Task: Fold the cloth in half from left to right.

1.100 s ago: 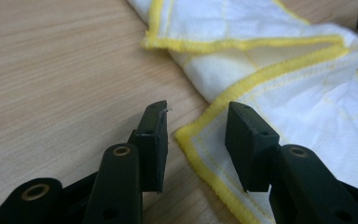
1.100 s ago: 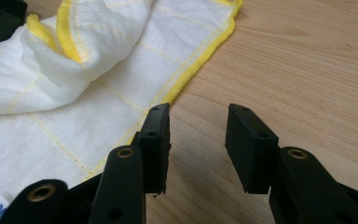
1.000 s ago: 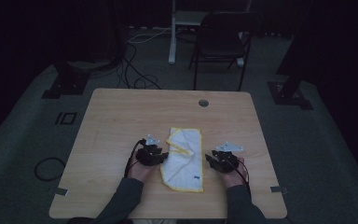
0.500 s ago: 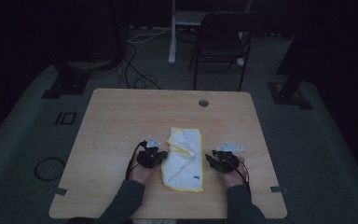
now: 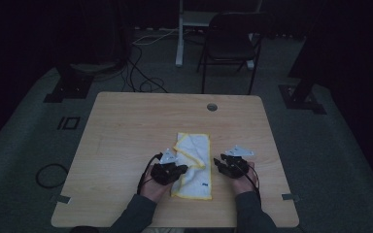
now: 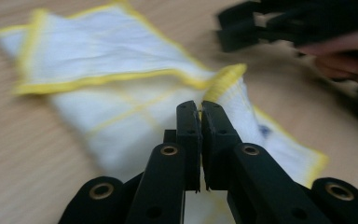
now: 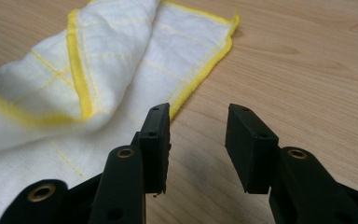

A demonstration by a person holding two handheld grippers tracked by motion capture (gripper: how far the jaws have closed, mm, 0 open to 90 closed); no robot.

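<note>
A white cloth [image 5: 196,153] with yellow hems lies partly folded on the wooden table [image 5: 126,126], between my two grippers. My left gripper [image 5: 183,169] is at the cloth's left edge, its jaws shut on a raised fold of the hem. In the left gripper view the pinched yellow-edged cloth [image 6: 228,93] rises just beyond the closed left gripper [image 6: 200,108], and the picture is blurred. My right gripper [image 5: 217,162] stands open just right of the cloth. In its own view the right gripper [image 7: 198,121] holds nothing, and the cloth [image 7: 121,51] lies to the left of its jaws.
A round cable hole [image 5: 212,107] sits near the table's far edge. A dark chair [image 5: 230,46] and a white post stand behind the table, with cables on the floor at the back left. Bare wood lies left of the cloth.
The left gripper has shut on the cloth's left hem and moved right and slightly up with it. The right gripper has stayed put.
</note>
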